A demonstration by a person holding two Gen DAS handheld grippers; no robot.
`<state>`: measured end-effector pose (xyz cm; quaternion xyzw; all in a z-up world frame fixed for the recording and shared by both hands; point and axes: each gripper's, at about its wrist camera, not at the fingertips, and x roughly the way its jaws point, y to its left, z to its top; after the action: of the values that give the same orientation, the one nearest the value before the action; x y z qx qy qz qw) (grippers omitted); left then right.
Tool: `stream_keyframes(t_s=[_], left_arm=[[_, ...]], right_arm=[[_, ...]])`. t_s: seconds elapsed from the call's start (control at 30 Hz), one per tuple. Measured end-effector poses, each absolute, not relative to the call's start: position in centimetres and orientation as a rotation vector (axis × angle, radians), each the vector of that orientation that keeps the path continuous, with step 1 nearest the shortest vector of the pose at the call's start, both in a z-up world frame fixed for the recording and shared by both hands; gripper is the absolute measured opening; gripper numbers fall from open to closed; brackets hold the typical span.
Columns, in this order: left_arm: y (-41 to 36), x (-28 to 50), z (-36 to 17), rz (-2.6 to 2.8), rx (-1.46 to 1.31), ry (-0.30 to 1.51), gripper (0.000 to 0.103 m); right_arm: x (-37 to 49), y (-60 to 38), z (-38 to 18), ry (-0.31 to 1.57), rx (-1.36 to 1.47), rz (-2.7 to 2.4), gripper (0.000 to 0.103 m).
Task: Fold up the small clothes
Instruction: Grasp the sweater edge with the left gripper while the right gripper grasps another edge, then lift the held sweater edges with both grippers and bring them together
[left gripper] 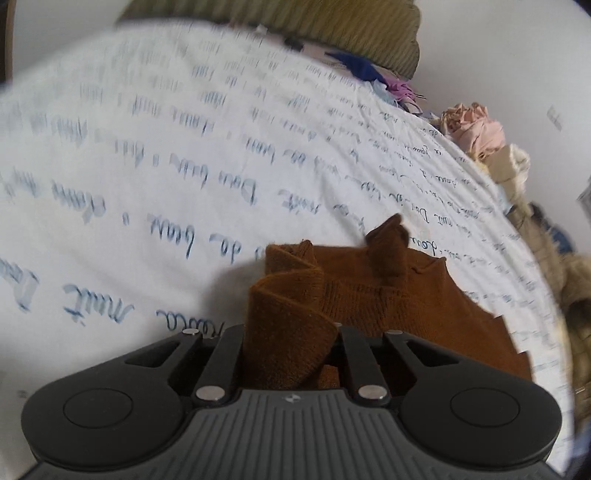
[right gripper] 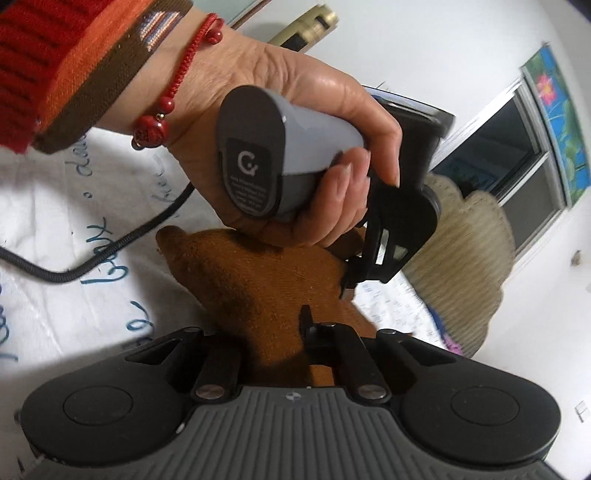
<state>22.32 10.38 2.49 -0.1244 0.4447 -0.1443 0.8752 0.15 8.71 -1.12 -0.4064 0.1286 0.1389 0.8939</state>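
Note:
A brown knit garment (left gripper: 369, 295) lies bunched on the white sheet with blue writing (left gripper: 147, 147). My left gripper (left gripper: 290, 332) is shut on a fold of the brown garment, which stands up between its jaws. In the right wrist view the same brown garment (right gripper: 258, 280) fills the middle, and my right gripper (right gripper: 284, 332) is shut on it; its fingertips are hidden in the cloth. The person's left hand holds the left gripper (right gripper: 351, 284) just above the cloth there.
A pile of other small clothes, blue, purple, pink (left gripper: 476, 129) and cream, lies along the sheet's far right edge. An olive pillow (left gripper: 332, 29) sits at the far end. A black cable (right gripper: 92, 258) crosses the sheet. A cream knit cushion (right gripper: 465, 251) lies beyond the garment.

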Motion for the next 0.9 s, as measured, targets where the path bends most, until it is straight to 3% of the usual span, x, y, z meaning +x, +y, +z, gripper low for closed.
stream_keyframes(t_s=[0.43,0.9], left_arm=[[0.2,17.4,11.2,-0.214,-0.013,0.726,0.011],[-12.5,16.4,10.4,-0.328,0.172,0.723,0.011]], right_arm=[[-3.4,0.1,4.0,0.159,-0.655,0.118,0.009],[-3.7,-9.4,2.8,0.234,-0.443,-0.041,0.009]])
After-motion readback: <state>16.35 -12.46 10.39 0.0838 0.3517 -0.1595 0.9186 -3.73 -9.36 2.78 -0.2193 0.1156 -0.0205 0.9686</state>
